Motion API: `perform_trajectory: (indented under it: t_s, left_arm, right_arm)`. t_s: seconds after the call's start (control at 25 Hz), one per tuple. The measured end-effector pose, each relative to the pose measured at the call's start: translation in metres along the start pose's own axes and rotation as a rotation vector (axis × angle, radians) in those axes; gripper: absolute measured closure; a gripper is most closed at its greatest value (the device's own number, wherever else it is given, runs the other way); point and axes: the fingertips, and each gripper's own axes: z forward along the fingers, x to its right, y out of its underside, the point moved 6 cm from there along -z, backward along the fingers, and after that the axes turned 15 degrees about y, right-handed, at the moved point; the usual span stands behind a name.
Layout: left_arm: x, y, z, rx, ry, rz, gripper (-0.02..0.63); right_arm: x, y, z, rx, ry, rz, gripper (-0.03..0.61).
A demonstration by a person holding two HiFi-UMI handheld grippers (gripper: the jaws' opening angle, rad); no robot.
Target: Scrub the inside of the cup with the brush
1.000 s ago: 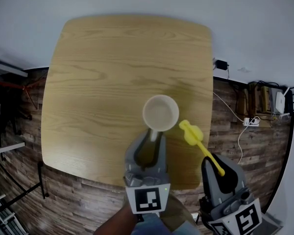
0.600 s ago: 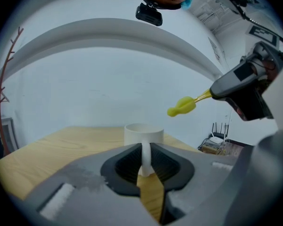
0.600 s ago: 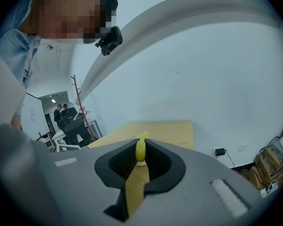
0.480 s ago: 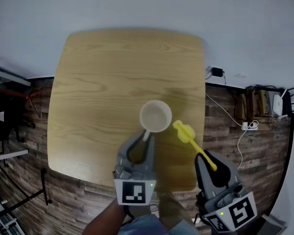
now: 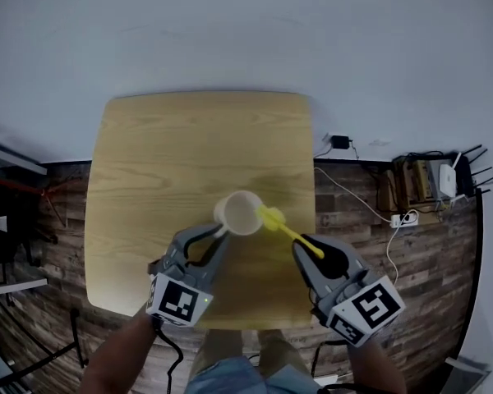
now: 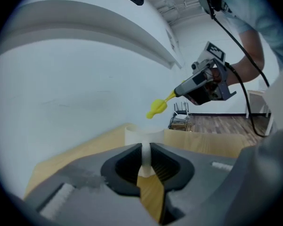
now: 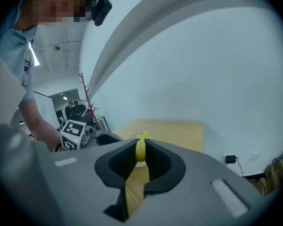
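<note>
Keep left gripper (image 5: 221,231), jaws just closed, pinching the handle (image 6: 146,155) of the cup (image 5: 240,213) over the desk's (image 5: 172,154) front half. With right gripper (image 5: 309,254) clamped on the brush (image 5: 273,220), dip its head past the rim, then sweep the wall.

No legible text/nos.; only b/w square markers on left claw (image 5: 219,234) & right claw (image 5: 306,251) cubes.

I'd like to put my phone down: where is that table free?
The far half of the table, beyond the cup, is bare, as is the left side. It is crowded at the near edge, where the left gripper holds the cup and the right gripper holds the brush.
</note>
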Motion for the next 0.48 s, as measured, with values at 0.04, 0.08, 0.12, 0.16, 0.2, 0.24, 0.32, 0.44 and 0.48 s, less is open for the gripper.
perform_trajectory:
  t_s: [0.04,0.08,0.12,0.16,0.2,0.24,0.32,0.44,0.48]
  left_arm:
    - [-0.003,0.0,0.001,-0.011,0.031,0.026,0.538]
    - [-0.006,-0.001,0.002,-0.018,0.057,0.045,0.538]
    - [-0.008,-0.003,0.002,-0.023,0.079,0.057,0.538]
    - [-0.011,-0.005,0.003,-0.026,0.098,0.062,0.538]
    - [-0.013,-0.008,0.003,-0.026,0.111,0.058,0.538]
    - [-0.014,-0.012,0.004,-0.023,0.12,0.047,0.538]
    - [-0.017,-0.018,0.005,-0.021,0.133,0.042,0.538]
    - [-0.02,-0.022,0.009,-0.032,0.159,0.085,0.538]
    - [-0.02,-0.023,0.01,-0.037,0.171,0.1,0.538]
  right_arm:
    - [0.002,0.001,0.003,-0.008,-0.015,-0.006,0.538]
    - [0.004,0.002,0.006,-0.015,-0.027,-0.011,0.538]
    - [0.005,0.002,0.009,-0.021,-0.037,-0.017,0.538]
    - [0.006,0.002,0.013,-0.026,-0.045,-0.022,0.538]
    - [0.007,0.001,0.016,-0.032,-0.053,-0.028,0.538]
    - [0.008,0.001,0.019,-0.039,-0.063,-0.036,0.538]
    - [0.008,-0.001,0.026,-0.057,-0.092,-0.068,0.538]
    - [0.001,-0.004,0.036,-0.1,-0.147,-0.155,0.538]
    - [-0.002,-0.005,0.038,-0.115,-0.165,-0.191,0.538]
